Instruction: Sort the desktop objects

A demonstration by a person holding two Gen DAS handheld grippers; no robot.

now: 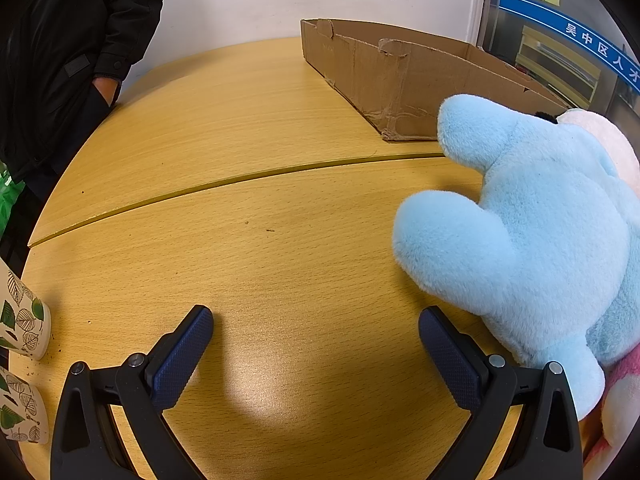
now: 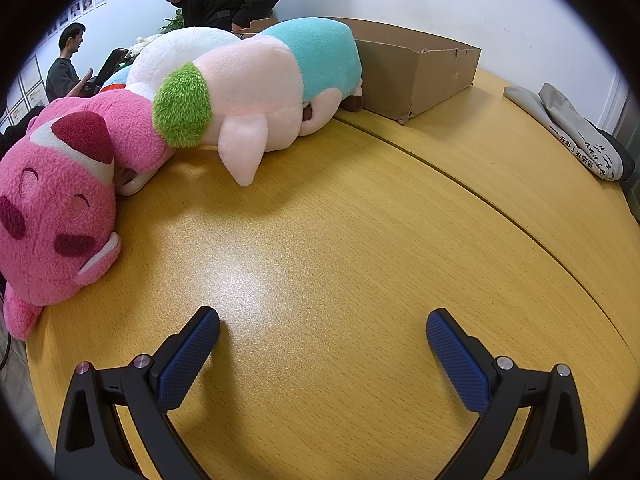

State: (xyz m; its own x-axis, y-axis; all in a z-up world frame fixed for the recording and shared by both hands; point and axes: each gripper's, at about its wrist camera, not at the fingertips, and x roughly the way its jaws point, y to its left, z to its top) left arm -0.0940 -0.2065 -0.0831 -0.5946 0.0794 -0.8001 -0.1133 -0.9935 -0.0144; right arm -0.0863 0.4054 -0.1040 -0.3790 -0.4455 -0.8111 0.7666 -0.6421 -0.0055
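In the left wrist view, the light blue plush toy (image 1: pixel 532 216) lies on the wooden bench (image 1: pixel 248 152) to the right of the left claw (image 1: pixel 316 354), its lower edge just beside the right finger; whether it touches the finger is unclear. The left claw is spread wide with nothing between its dark blue pads (image 1: pixel 182 364), only bare bench. Beyond the toy stands an open cardboard box (image 1: pixel 384 76), and two leaf-patterned paper cups (image 1: pixel 22 322) sit at the far left edge. A person in a dark jacket (image 1: pixel 68 48) stands at the bench's far side.

In the right wrist view, the right claw (image 2: pixel 322 354) is likewise spread wide and holds nothing, hovering over bare bench. The pink plush toy (image 2: pixel 60 208) lies ahead to its left, well apart from the fingers. Behind it rests a plush toy in pale pink, green and teal (image 2: pixel 256 84), its far end against the cardboard box (image 2: pixel 416 76). A folded grey cloth bag (image 2: pixel 572 136) lies at the far right.
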